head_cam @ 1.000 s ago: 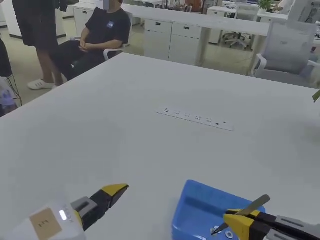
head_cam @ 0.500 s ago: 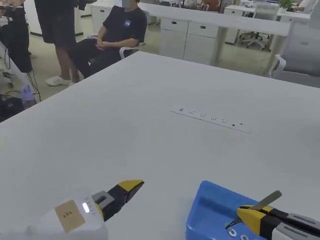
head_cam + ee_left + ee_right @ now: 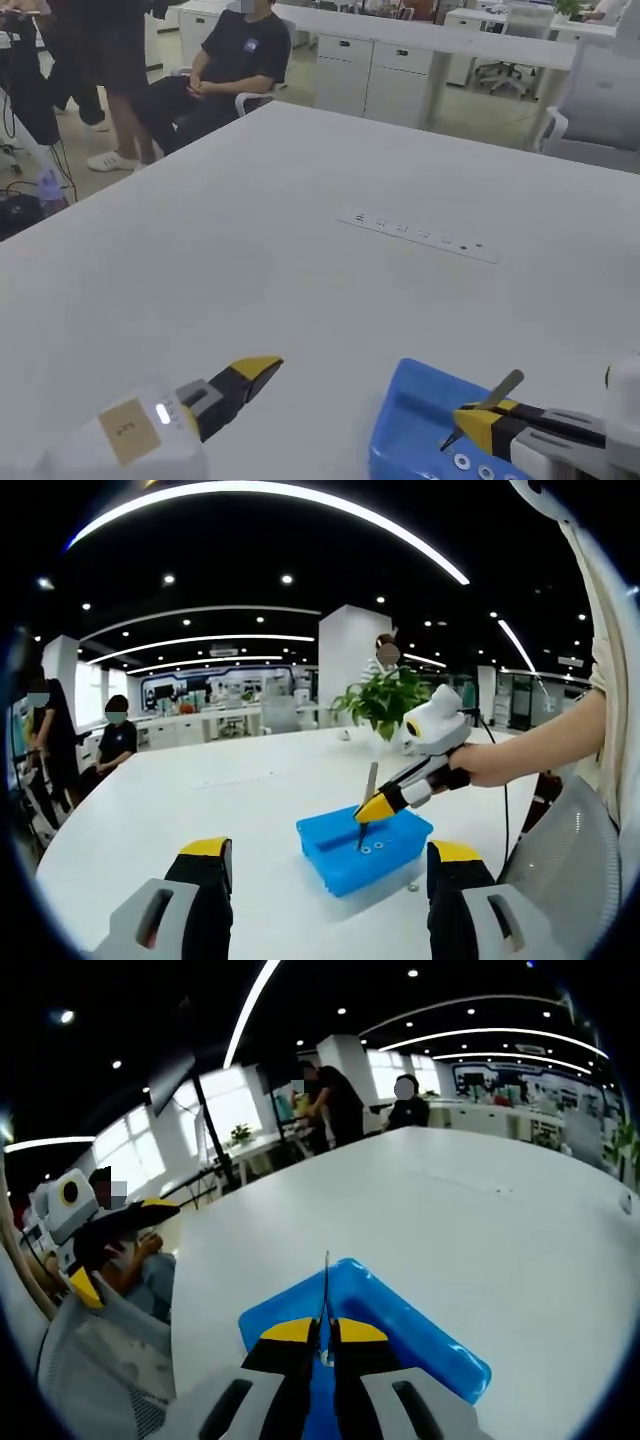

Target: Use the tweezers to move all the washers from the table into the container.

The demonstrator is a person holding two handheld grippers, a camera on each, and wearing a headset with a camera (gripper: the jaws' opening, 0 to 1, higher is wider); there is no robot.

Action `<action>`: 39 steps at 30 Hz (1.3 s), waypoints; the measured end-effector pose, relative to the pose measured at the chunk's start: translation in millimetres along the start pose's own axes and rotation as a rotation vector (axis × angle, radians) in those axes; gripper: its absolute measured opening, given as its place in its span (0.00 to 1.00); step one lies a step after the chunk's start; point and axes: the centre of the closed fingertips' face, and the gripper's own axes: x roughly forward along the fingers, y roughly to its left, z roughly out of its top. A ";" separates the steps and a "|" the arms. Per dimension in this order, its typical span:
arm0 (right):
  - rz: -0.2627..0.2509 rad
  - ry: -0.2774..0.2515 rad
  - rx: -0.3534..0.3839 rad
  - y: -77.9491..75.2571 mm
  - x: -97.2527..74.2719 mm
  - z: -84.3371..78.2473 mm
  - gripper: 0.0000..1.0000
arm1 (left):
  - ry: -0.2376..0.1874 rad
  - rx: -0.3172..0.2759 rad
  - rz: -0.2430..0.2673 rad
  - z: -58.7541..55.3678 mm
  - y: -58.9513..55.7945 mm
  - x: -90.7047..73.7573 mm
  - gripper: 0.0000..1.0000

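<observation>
A white table (image 3: 300, 260) holds a blue rectangular plastic container (image 3: 405, 415). The right gripper (image 3: 470, 422) has its yellow-tipped jaws clamped on slim metal tweezers (image 3: 500, 388). The tweezers' points dip into the container, above several small round metal washers (image 3: 462, 462) lying on its floor. Whether the points pinch a washer cannot be told. The left gripper (image 3: 260, 367) hovers above the table to the left of the container, jaws spread wide, holding nothing.
</observation>
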 end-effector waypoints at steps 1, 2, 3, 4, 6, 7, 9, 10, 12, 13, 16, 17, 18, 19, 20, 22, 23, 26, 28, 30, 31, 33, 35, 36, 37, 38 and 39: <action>-0.001 0.005 -0.002 -3.4 1.6 -2.0 0.03 | 0.001 0.000 -0.001 -0.3 -0.2 0.2 0.81; 0.000 0.009 0.000 -4.4 3.2 -3.3 0.03 | 0.000 -0.001 0.000 -0.2 0.1 0.2 0.81; 0.001 0.011 -0.003 -4.3 4.4 -4.2 0.03 | -0.005 -0.003 0.003 0.6 0.5 0.2 0.80; 0.006 0.018 -0.010 -3.6 5.4 -5.4 0.03 | -0.011 -0.005 0.004 1.7 1.0 0.0 0.80; 0.009 0.034 -0.029 -2.9 7.1 -8.0 0.03 | -0.013 -0.014 -0.002 1.7 0.3 0.1 0.80; 0.009 0.038 -0.033 -3.2 7.4 -8.4 0.03 | -0.017 -0.014 -0.004 2.5 -0.4 0.4 0.80; 0.011 0.037 -0.032 -3.3 7.6 -7.8 0.03 | -0.014 -0.009 -0.008 2.2 -1.6 0.9 0.80; 0.011 0.036 -0.031 -3.4 7.6 -7.6 0.03 | -0.009 -0.006 -0.009 1.4 -2.0 1.1 0.80; 0.010 0.036 -0.032 -4.4 8.5 -7.2 0.03 | -0.009 0.000 -0.007 1.5 -1.8 1.4 0.80; 0.010 0.038 -0.032 -5.2 9.1 -7.4 0.03 | -0.008 0.000 -0.005 1.6 -1.5 1.5 0.80; 0.010 0.039 -0.036 -6.0 10.3 -7.6 0.03 | -0.006 -0.004 -0.003 1.2 -0.7 1.7 0.80; 0.011 0.041 -0.035 -6.3 11.1 -8.1 0.03 | -0.006 -0.005 -0.003 1.1 -0.8 1.7 0.80; 0.011 0.043 -0.036 -6.3 11.5 -8.5 0.03 | -0.004 -0.005 -0.002 0.8 -0.8 1.7 0.80; 0.010 0.046 -0.038 -6.4 11.8 -9.0 0.03 | -0.001 -0.002 0.000 0.5 -0.5 1.7 0.80; 0.008 0.050 -0.041 -6.9 12.2 -9.5 0.03 | -0.001 -0.001 0.001 0.5 -0.4 1.7 0.80; 0.008 0.053 -0.042 -6.3 12.6 -9.6 0.03 | -0.002 -0.002 0.002 0.7 -0.3 1.7 0.80; 0.008 0.055 -0.044 -6.0 12.8 -9.7 0.03 | -0.001 -0.001 0.003 0.5 -0.1 1.8 0.80; 0.003 0.067 -0.064 -5.7 13.0 -11.5 0.03 | 0.006 -0.004 -0.015 -0.5 -3.3 2.8 0.80; 0.002 0.067 -0.062 -5.6 12.8 -11.8 0.03 | 0.009 0.009 -0.022 -0.6 -5.5 3.1 0.80; 0.000 0.067 -0.059 -5.6 12.8 -12.4 0.03 | 0.016 0.020 -0.020 -1.6 -5.8 3.2 0.80; -0.003 0.069 -0.060 -6.2 12.8 -13.2 0.03 | 0.017 0.024 -0.017 -1.5 -5.6 3.0 0.80; -0.008 0.069 -0.062 -6.4 12.6 -13.7 0.03 | 0.015 0.023 -0.015 -1.1 -5.0 2.6 0.80; -0.012 0.068 -0.062 -7.3 12.8 -13.9 0.03 | 0.015 0.019 -0.011 -1.1 -4.0 2.3 0.80; -0.013 0.069 -0.064 -7.3 12.7 -13.9 0.03 | 0.014 0.018 -0.010 -1.0 -3.8 2.2 0.80; -0.015 0.068 -0.065 -7.5 12.6 -13.7 0.03 | 0.013 0.017 -0.010 -0.8 -3.7 2.1 0.80; -0.017 0.066 -0.066 -7.9 12.5 -13.3 0.03 | 0.013 0.018 -0.008 -0.6 -3.5 2.0 0.80; -0.018 0.062 -0.066 -8.0 12.2 -12.6 0.03 | 0.012 0.021 -0.005 -0.5 -2.9 1.7 0.80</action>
